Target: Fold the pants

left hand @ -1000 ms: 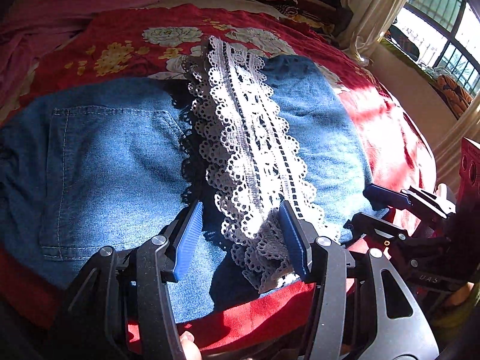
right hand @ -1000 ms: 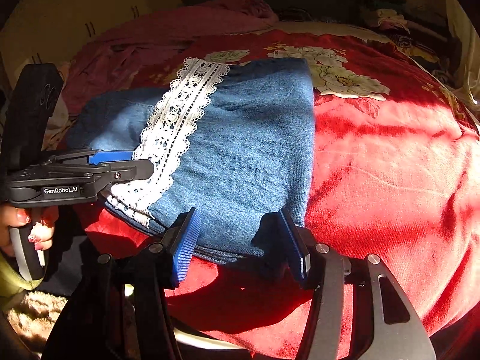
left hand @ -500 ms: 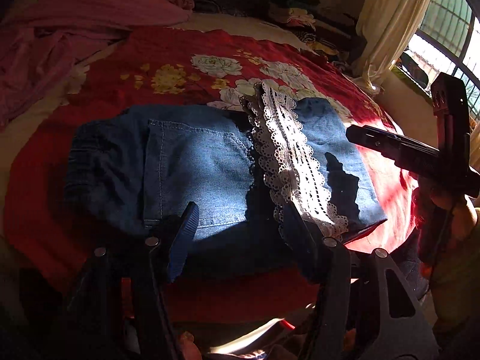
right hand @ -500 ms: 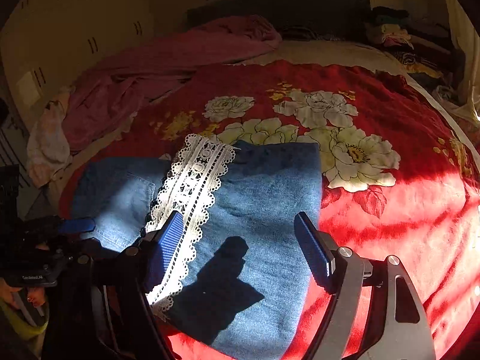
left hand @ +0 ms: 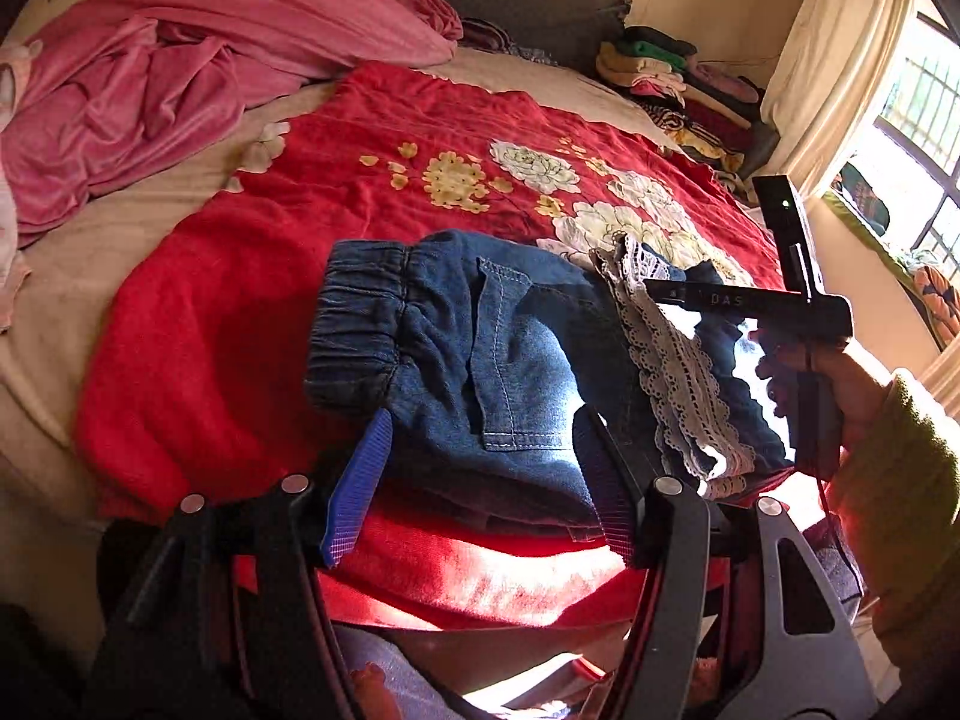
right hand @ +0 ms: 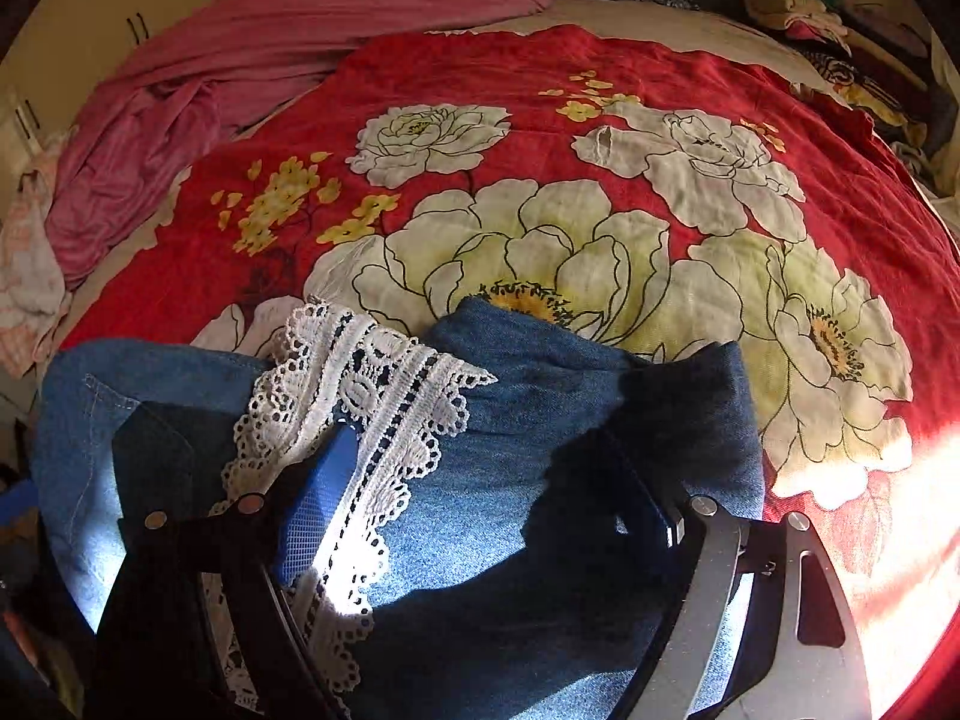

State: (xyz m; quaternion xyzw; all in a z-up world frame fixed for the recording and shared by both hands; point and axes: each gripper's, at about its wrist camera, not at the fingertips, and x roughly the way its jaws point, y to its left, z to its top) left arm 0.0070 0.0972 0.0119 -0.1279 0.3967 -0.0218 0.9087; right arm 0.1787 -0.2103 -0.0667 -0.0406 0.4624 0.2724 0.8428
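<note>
Folded blue denim pants (left hand: 510, 372) with a white lace strip (left hand: 678, 372) lie bunched on a red floral blanket (left hand: 240, 300). My left gripper (left hand: 480, 489) is at their near edge with its jaws opening. The denim shows between its blue pads, which do not press on it. My right gripper (left hand: 660, 291) reaches over the lace from the right, held by a hand (left hand: 840, 372). In the right wrist view, the right gripper (right hand: 486, 510) hangs over the pants (right hand: 540, 480) beside the lace (right hand: 384, 396). Its jaws are opening, one pad in shadow.
A crumpled pink cover (left hand: 180, 72) lies at the bed's far left. A pile of folded clothes (left hand: 678, 78) sits at the far right by a curtain (left hand: 828, 60) and a window (left hand: 912, 138). Red blanket (right hand: 600, 90) stretches beyond the pants.
Both grippers' jaws have spread wider. The left view has drawn back and up from the pants, which now look bunched. The right gripper has moved forward over the denim.
</note>
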